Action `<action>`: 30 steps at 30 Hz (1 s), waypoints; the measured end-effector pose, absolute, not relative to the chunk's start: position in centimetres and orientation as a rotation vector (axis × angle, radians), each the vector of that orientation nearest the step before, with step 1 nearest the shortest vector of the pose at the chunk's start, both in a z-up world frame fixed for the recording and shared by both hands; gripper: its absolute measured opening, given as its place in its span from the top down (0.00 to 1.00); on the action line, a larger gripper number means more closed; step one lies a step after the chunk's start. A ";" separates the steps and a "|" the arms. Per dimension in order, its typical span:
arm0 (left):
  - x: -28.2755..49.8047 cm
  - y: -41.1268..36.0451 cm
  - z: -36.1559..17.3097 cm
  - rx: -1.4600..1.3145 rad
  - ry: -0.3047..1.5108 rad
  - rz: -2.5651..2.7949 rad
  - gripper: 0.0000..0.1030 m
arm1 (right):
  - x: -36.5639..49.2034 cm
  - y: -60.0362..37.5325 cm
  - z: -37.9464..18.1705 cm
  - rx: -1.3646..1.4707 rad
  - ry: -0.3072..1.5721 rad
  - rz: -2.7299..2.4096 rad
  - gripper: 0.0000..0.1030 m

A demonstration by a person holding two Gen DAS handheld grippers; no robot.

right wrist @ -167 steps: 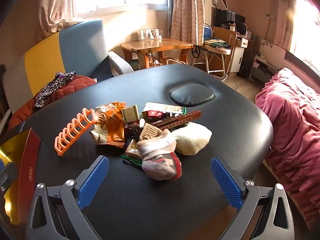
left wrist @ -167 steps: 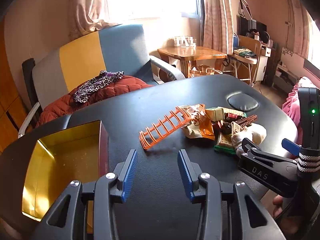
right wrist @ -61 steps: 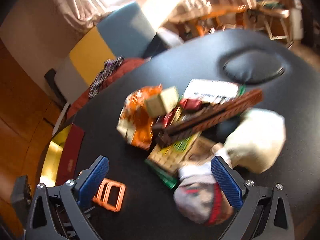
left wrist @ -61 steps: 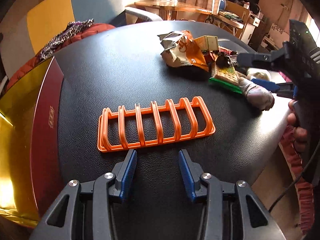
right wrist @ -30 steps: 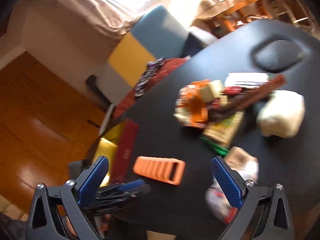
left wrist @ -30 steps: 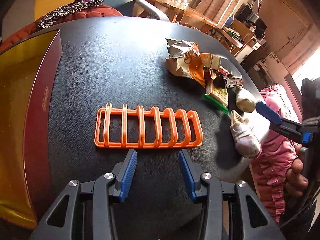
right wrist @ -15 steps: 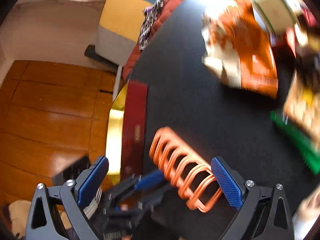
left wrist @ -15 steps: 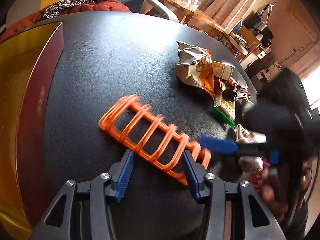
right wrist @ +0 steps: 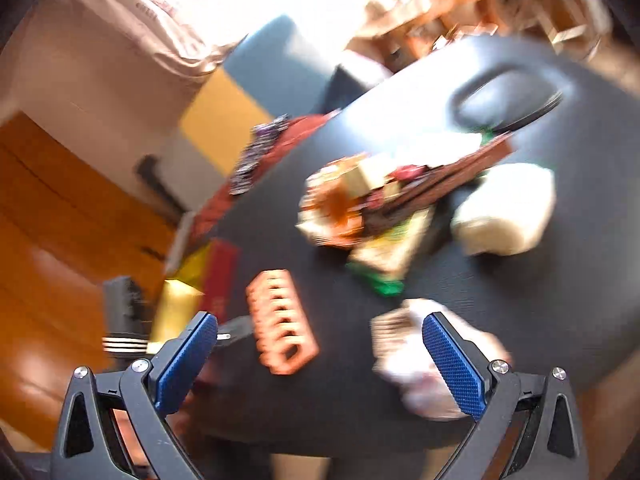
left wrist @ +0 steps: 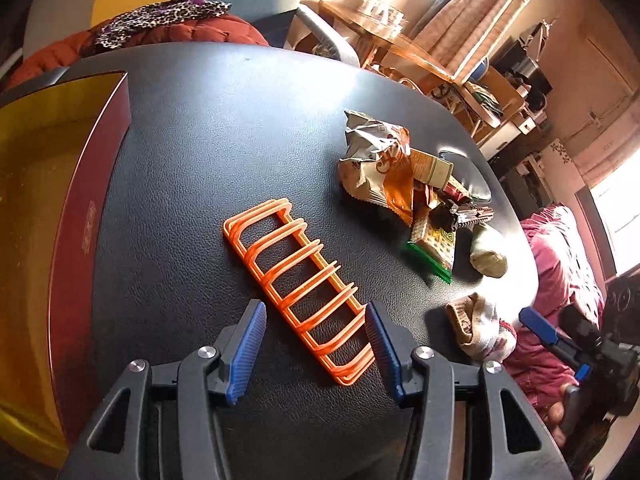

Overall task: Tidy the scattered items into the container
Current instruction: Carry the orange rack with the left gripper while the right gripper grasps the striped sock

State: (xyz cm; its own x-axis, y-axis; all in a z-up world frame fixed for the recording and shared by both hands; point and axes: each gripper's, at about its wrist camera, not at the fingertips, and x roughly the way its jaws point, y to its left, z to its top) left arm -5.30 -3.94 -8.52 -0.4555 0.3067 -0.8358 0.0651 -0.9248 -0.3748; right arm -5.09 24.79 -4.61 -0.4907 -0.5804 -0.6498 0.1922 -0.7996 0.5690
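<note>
1. Leftmost, the gold container (left wrist: pixel 36 216) sits at the table (left wrist: pixel 192 128) edge.
2. Next, the orange rack (left wrist: pixel 298 288) lies flat, its near end between the spread fingers of the left gripper (left wrist: pixel 316 350).
3. Rightward, the right gripper (right wrist: pixel 320 360) is wide apart above the table, holding nothing.

Glossy orange plastic rack (left wrist: pixel 298 288) on matt, grained black leatherette table (left wrist: pixel 208 128); box (left wrist: pixel 36 200) w/ shiny gold lining.

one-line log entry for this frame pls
left gripper: open, straddling near end of orange rack | right gripper: open, empty | rack: flat on table, outside gold box | snack/sock pile: untouched
</note>
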 end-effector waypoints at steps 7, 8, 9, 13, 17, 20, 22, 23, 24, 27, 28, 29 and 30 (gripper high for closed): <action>-6.6 -2.1 -9.3 -1.648 -0.572 2.546 0.49 | -4.1 23.4 -6.4 1.283 -0.185 -2.466 0.00; -6.8 -2.1 -9.5 -1.668 -0.579 2.553 0.49 | -4.0 23.1 -6.6 1.280 -0.120 -2.472 0.00; -6.7 -2.2 -9.6 -1.680 -0.585 2.565 0.49 | -4.0 23.1 -6.8 1.275 -0.097 -2.464 0.00; -6.1 -3.1 -10.1 -1.691 -0.682 2.571 0.49 | -4.4 23.1 -7.9 1.275 -0.061 -2.414 0.02; -6.5 -3.3 -10.7 -1.718 -0.735 2.549 0.49 | -4.8 22.9 -8.5 1.297 -0.038 -2.385 0.15; -7.0 -2.8 -10.4 -1.719 -0.685 2.578 0.49 | -4.9 21.9 -9.1 1.310 -0.013 -2.377 0.26; -7.4 -2.3 -10.2 -1.728 -0.645 2.596 0.49 | -5.0 21.3 -9.5 1.313 -0.008 -2.378 0.26; -7.7 -2.1 -10.2 -1.733 -0.635 2.598 0.49 | -5.0 20.9 -9.6 1.312 0.002 -2.381 0.26; -7.9 -1.9 -10.3 -1.740 -0.621 2.606 0.48 | -5.0 20.5 -9.8 1.311 0.012 -2.385 0.26; -8.6 -1.3 -10.5 -1.762 -0.573 2.629 0.44 | -5.0 19.7 -9.8 1.309 0.006 -2.404 0.26; -8.8 -1.0 -10.5 -1.771 -0.553 2.637 0.44 | -4.9 19.6 -9.8 1.307 -0.005 -2.405 0.25; -9.0 -0.8 -10.5 -1.778 -0.523 2.647 0.44 | -4.9 19.4 -9.8 1.305 -0.017 -2.405 0.25; -9.2 -0.6 -10.5 -1.780 -0.499 2.654 0.43 | -4.8 19.2 -9.8 1.303 -0.028 -2.406 0.25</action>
State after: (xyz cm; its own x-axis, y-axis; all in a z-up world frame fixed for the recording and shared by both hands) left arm -9.20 -0.59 -10.54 -0.3913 0.0934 -0.9155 0.2457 -0.9481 -0.2018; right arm -4.79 19.24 -9.84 -0.4837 -0.3565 -0.7993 0.3376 -0.9186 0.2054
